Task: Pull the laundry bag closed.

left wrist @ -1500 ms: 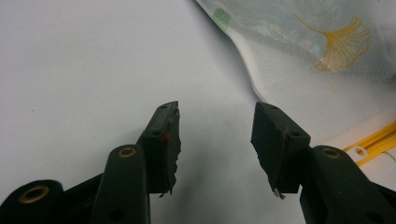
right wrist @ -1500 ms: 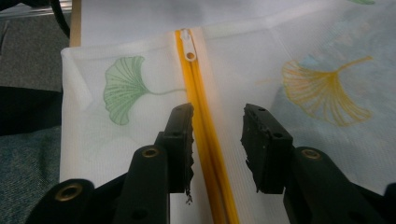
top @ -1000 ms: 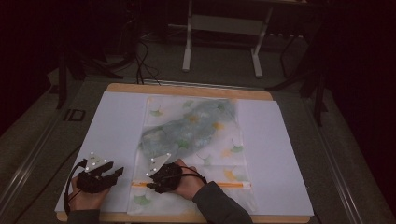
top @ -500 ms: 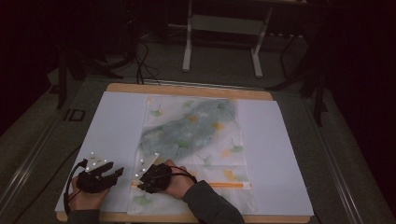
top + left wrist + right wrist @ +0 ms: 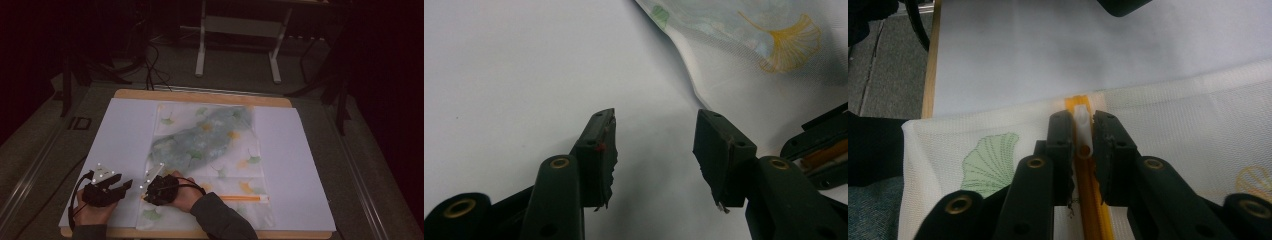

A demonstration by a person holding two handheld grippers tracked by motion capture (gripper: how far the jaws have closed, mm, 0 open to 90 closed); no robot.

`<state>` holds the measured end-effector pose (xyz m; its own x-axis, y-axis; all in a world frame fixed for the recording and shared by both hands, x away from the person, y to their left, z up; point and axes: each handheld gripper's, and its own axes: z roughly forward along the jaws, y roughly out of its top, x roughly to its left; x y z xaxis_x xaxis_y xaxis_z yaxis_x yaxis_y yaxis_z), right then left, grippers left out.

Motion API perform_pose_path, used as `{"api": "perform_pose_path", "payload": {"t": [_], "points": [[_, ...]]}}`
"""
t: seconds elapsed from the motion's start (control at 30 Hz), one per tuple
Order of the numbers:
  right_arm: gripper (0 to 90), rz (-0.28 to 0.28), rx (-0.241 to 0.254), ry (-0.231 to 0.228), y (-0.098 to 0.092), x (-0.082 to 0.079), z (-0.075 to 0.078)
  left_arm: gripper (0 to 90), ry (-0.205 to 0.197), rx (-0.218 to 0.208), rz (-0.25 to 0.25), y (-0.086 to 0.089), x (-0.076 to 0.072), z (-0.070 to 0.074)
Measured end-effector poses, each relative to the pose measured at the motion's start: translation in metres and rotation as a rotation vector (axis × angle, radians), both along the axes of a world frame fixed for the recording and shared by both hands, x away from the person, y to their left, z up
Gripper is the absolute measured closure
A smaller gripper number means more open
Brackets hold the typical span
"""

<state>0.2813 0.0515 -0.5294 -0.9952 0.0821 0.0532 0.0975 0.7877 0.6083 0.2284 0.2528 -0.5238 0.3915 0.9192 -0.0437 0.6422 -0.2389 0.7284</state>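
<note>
Centrally, right gripper (image 5: 1082, 145) jaws pinch one white zipper pull (image 5: 1081, 125) on the orange zipper (image 5: 1095, 210); left gripper (image 5: 655, 150) gapes beside one mesh bag (image 5: 744, 45).

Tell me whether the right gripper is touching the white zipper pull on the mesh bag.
Touching. In the right gripper view, the right gripper has both jaws closed against the sides of the white zipper pull on the orange zipper of the mesh bag.

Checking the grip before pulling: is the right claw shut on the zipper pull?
Shut on it: the right claw has its jaws pressed against the white zipper pull.
</note>
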Motion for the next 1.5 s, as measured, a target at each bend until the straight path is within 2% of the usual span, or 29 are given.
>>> {"api": "perform_pose_path", "payload": {"t": [0.13,0.37,0.77,0.93,1.3,1.4,1.43,1.5], "points": [[82.6,-0.008,-0.002,0.017,-0.001,0.003,0.000,51.7,0.002,-0.004,0.000,0.000,0.000,0.000],[83.8,0.014,-0.027,-0.012,0.000,0.001,0.003,51.7,0.014,-0.005,-0.010,-0.001,-0.002,0.000],[84.1,0.026,-0.019,-0.031,-0.005,-0.002,0.010,54.3,0.039,-0.030,-0.048,-0.007,-0.015,0.004],[84.1,0.021,-0.020,-0.032,-0.006,-0.002,0.010,54.9,0.058,-0.036,-0.083,-0.012,-0.020,0.005],[84.2,0.013,-0.013,-0.038,-0.008,-0.002,0.011,57.2,0.100,-0.101,-0.164,-0.023,-0.029,0.004],[84.2,0.015,-0.014,-0.041,-0.008,-0.002,0.012,57.8,0.102,-0.101,-0.169,-0.023,-0.029,0.004],[84.2,0.014,-0.015,-0.043,-0.009,-0.002,0.013,58.3,0.116,-0.108,-0.192,-0.026,-0.028,0.003],[84.2,0.013,-0.013,-0.046,-0.008,-0.002,0.013,58.7,0.133,-0.111,-0.196,-0.029,-0.027,0.002]]}}
